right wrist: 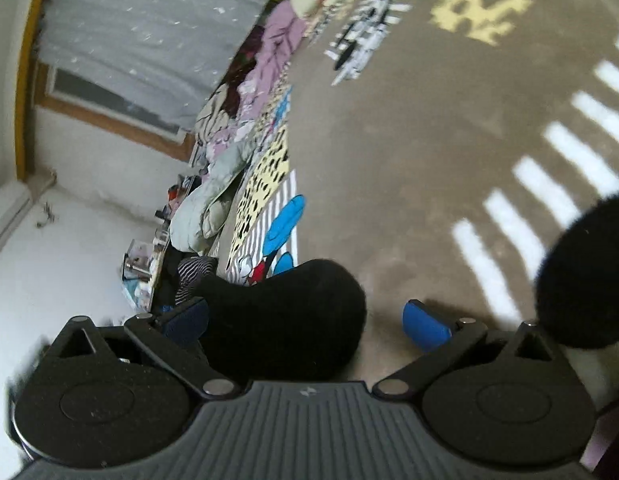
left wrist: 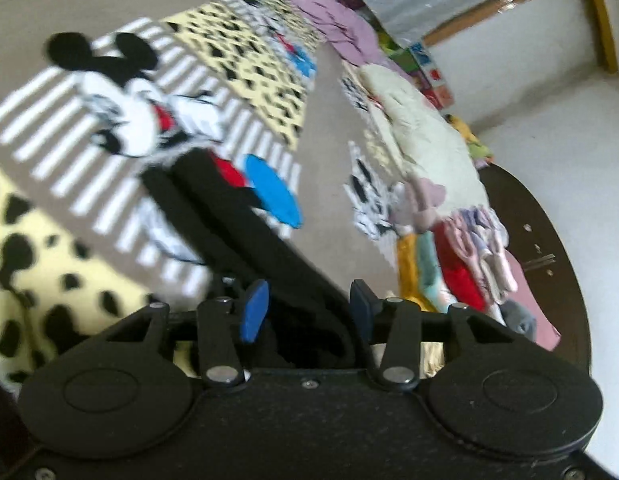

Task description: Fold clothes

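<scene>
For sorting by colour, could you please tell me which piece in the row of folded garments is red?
The red garment, third from the yellow end, standing between the teal piece and the pale pink ones.

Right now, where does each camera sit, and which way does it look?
Left wrist: sits behind the left claw, looks along black clothing lying between its open fingers, across the Mickey blanket to a folded stack.
Right wrist: sits behind the right claw, looks over a black garment toward the window; fingers wide apart.
Shared: the blanket, the lilac clothes pile, the curtain.
</scene>
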Demonstrator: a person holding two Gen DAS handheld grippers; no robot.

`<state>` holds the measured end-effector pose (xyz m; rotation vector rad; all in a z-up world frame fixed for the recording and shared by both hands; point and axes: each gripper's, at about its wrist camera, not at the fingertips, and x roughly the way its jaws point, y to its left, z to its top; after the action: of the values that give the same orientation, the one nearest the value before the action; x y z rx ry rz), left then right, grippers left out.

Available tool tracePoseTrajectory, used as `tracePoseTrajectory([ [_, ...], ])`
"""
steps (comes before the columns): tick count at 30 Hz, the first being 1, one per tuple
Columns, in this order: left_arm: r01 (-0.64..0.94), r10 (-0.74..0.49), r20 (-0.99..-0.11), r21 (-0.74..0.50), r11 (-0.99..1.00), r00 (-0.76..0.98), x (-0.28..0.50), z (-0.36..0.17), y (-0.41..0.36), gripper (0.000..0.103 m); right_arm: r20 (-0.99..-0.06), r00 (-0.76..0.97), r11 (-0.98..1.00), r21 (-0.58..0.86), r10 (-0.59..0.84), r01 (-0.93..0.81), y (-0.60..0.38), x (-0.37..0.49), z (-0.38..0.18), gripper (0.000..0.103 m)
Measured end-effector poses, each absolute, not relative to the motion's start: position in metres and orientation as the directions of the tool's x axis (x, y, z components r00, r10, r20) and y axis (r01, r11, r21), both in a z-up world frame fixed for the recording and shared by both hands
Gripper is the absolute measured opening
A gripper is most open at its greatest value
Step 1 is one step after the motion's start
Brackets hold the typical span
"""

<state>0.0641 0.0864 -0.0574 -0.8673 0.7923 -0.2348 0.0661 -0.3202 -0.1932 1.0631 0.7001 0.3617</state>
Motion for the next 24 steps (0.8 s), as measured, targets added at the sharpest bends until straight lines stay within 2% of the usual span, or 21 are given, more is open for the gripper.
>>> tracePoseTrajectory([
  [4,-0.172,-0.442,-0.543,-0.747,0.642,0.714,0.054,-0.066,0.108,0.052,-0.357,0.721,0.481,0.876,0.594,0.037,-0.311,0.072,-0.196,0.103],
  [8,-0.217,-0.399,-0.571,-0.727,0.651,0.718,0.055,-0.084,0.120,0.052,-0.359,0.704,0.519,0.855,0.612,-0.015,-0.300,0.075,-0.190,0.103],
  [15,-0.277,-0.363,-0.580,-0.735,0.619,0.729,0.069,-0.116,0.132,0.054,-0.407,0.684,0.667,0.728,0.606,-0.157,-0.276,0.080,-0.147,0.103],
  [17,-0.280,-0.342,-0.568,-0.739,0.613,0.749,0.069,-0.125,0.132,0.059,-0.421,0.679,0.703,0.683,0.601,-0.198,-0.269,0.081,-0.134,0.103],
  [20,-0.282,-0.306,-0.546,-0.743,0.607,0.780,0.066,-0.139,0.130,0.065,-0.496,0.647,0.798,0.508,0.579,-0.325,-0.238,0.094,-0.099,0.102],
  [24,-0.281,-0.262,-0.518,-0.746,0.604,0.814,0.063,-0.154,0.127,0.067,-0.584,0.597,0.818,0.231,0.549,-0.526,-0.176,0.119,-0.058,0.099],
])
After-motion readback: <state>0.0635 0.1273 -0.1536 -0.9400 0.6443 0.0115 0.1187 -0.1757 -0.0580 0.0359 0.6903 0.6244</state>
